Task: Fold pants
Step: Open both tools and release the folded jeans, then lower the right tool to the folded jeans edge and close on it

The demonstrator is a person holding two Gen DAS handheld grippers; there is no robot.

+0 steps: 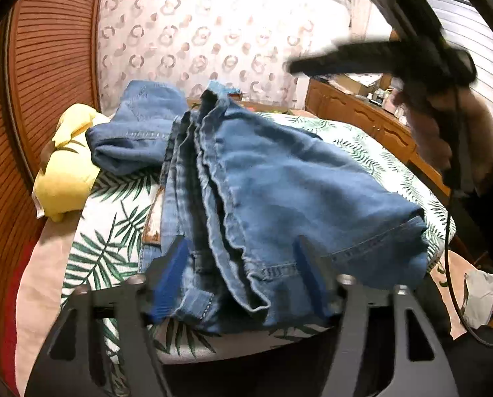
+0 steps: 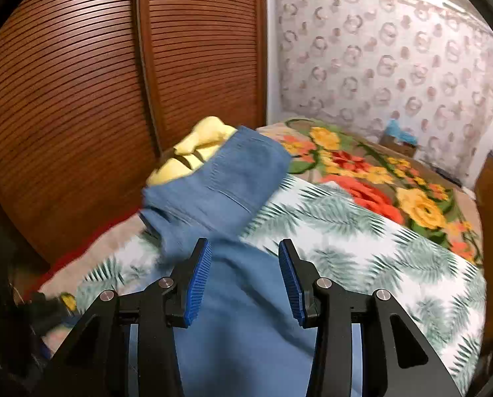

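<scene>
A: How far along is the fold?

B: Partway, I'd judge. The jeans (image 1: 246,178) lie on the bed (image 1: 94,251), bunched into a thick stack with several hem and seam edges showing, and one leg end (image 1: 137,125) trails toward 11 o'clock beside a yellow pillow (image 1: 64,162). That stray leg and the uneven edges are yet to be tidied.

A: And the left gripper (image 1: 243,261)?

B: Low at the near end of the stack, its fingers spread wide on either side of the denim, not pinching it.

A: The right gripper (image 2: 244,258)?

B: Held above the cloth, pointing toward 12 o'clock, fingers apart with nothing between them. In the left wrist view it hangs raised at 2 o'clock, blurred.
</scene>
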